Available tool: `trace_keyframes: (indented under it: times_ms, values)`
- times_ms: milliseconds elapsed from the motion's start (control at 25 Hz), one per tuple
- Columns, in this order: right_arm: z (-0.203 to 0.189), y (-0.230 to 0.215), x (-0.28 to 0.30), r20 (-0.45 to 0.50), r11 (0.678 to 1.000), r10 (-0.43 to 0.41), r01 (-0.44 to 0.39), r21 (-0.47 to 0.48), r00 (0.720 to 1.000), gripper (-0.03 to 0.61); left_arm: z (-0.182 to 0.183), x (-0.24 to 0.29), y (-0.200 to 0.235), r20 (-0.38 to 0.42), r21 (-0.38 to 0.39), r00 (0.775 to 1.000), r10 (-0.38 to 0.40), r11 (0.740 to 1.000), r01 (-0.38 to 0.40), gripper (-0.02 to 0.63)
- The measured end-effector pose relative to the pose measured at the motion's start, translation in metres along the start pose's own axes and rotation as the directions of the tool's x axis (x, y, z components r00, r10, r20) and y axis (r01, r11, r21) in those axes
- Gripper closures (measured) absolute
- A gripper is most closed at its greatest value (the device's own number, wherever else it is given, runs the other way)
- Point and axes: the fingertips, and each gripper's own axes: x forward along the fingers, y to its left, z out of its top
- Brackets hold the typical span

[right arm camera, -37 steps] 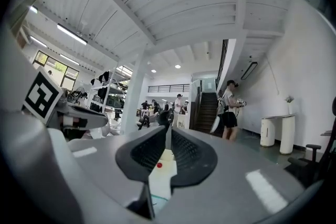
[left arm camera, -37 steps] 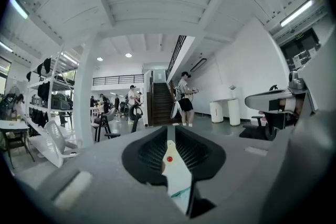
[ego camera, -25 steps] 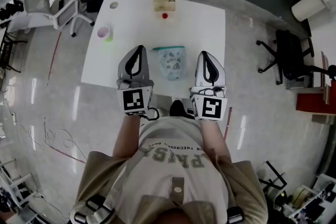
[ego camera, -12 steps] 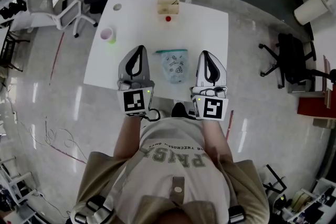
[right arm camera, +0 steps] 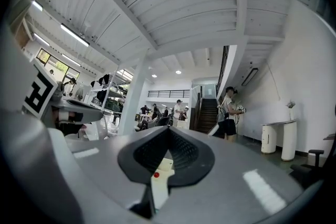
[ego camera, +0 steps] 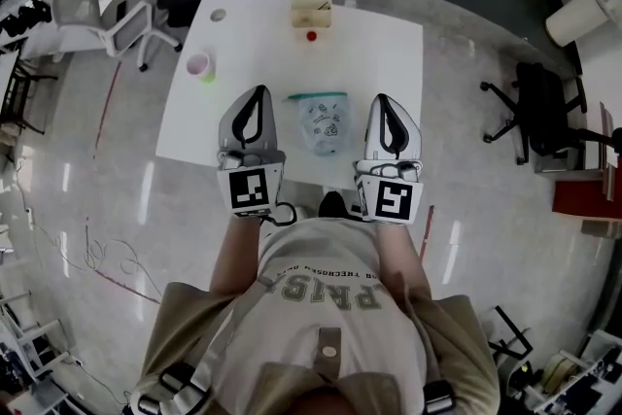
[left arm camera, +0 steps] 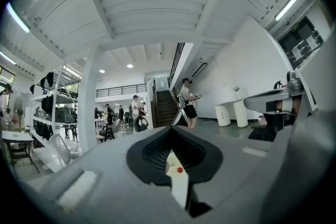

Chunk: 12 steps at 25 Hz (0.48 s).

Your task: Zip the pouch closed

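Between the left gripper (ego camera: 255,94) and right gripper (ego camera: 384,102), the pouch (ego camera: 322,120) lies untouched on the tabletop (ego camera: 243,44). Both pairs of fingers (left arm camera: 100,181) are pressed together, empty. Next they likely must descend, spread, and pinch its zipper.

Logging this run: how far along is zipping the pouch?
Nothing looks done: the pouch lies untouched on the table, its teal zip too small to judge. In hand: nothing; the left gripper and right gripper flank it, shut and empty. Left: grip it and pull the zip.
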Motion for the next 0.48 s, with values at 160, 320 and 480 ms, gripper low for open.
trace_keyframes:
  times_ms: [160,320,480]
  values:
    - [-0.0006,-0.0042,-0.0017,0.001,1.000,-0.012,0.012,-0.003,1.000,0.580,0.0007,-0.0009,0.0000,0.001,0.003,1.000,0.008,1.000,-0.008,0.601]
    - [0.0013,-0.0053,-0.0016,0.005,1.000,-0.013,0.013,-0.006,1.000,0.580,0.0009,-0.0019,0.0018,0.004,0.014,1.000,0.017,1.000,-0.017,0.601]
    - [0.0079,-0.0022,0.0007,0.009,1.000,-0.004,0.004,-0.007,1.000,0.580,0.0009,-0.0023,0.0015,-0.001,0.023,1.000,0.016,1.000,-0.016,0.601]
